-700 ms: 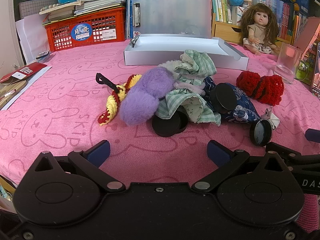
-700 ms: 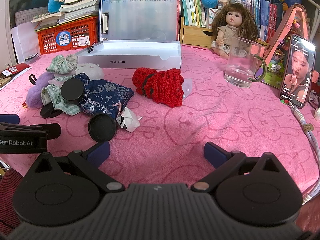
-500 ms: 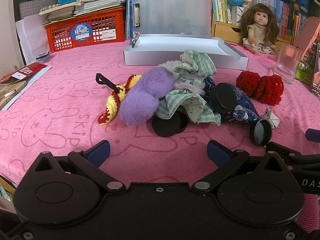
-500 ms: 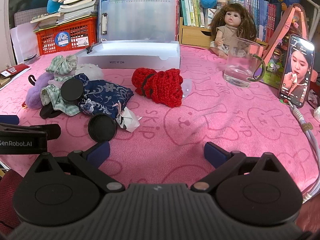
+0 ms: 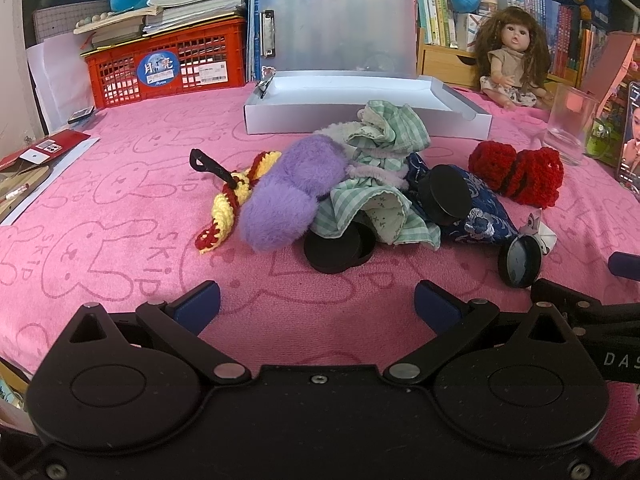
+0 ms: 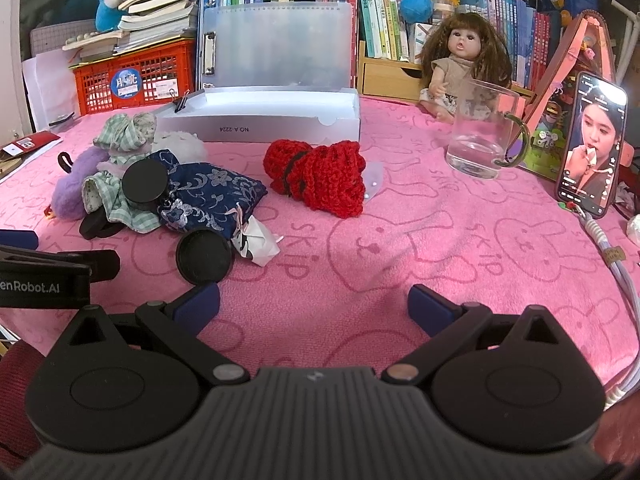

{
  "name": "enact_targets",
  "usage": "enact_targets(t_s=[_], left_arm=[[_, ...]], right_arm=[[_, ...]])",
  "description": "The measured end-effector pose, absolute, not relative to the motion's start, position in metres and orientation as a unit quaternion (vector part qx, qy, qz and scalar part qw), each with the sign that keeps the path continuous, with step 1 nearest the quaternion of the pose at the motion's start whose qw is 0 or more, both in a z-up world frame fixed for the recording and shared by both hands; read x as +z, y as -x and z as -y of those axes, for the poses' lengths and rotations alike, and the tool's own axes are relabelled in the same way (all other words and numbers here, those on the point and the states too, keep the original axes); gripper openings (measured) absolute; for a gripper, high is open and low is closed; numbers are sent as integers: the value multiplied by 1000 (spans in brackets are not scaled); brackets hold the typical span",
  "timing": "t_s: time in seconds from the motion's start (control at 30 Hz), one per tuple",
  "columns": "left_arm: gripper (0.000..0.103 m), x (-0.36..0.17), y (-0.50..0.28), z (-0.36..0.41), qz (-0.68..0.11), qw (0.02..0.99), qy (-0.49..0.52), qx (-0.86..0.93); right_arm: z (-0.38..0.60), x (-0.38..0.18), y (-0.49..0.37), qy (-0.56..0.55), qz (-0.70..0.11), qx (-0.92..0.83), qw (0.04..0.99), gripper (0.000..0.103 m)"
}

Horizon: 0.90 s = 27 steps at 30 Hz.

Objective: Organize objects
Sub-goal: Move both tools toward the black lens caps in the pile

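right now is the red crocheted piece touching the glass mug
Apart: the right wrist view shows bare pink towel between the red crocheted piece and the glass mug.

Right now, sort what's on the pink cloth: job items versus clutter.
Job:
purple fluffy pouch
green checked pouch
blue brocade pouch
red crocheted pouch
black round lids
open white box

Clutter:
doll
glass mug
phone
red crate

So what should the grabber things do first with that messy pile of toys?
Probably reach the right hand-held gripper forward to the red knitted piece. It lies apart from the tangled pile, nothing rests on it, and both hand-held grippers are open and empty. The open white box sits just behind it.
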<state>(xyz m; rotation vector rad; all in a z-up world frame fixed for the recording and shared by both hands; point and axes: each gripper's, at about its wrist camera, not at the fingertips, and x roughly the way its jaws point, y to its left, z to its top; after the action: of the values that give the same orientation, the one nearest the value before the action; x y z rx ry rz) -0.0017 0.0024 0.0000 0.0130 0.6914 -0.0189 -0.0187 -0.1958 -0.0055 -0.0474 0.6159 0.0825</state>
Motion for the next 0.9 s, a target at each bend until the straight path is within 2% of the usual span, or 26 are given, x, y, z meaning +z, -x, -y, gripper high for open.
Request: enact_targets(t_s=[0.5, 0.57, 0.63, 0.77, 0.9], left_arm=[[103, 2, 6, -7, -326, 945, -10, -19], [96, 5, 8, -7, -317, 948, -7, -19], [86, 7, 8, -7, -314, 949, -5, -21], [73, 9, 10, -6, -311, 950, -4, -34], [52, 10, 12, -7, -307, 951, 3, -40]], right_arm=[[196, -4, 18, 21, -305, 43, 951, 103], [196, -3, 18, 20, -305, 49, 951, 103], [195, -1, 20, 22, -300, 59, 952, 103], [188, 2, 26, 34, -286, 77, 955, 103], [183, 5, 29, 42, -278, 92, 955, 103]])
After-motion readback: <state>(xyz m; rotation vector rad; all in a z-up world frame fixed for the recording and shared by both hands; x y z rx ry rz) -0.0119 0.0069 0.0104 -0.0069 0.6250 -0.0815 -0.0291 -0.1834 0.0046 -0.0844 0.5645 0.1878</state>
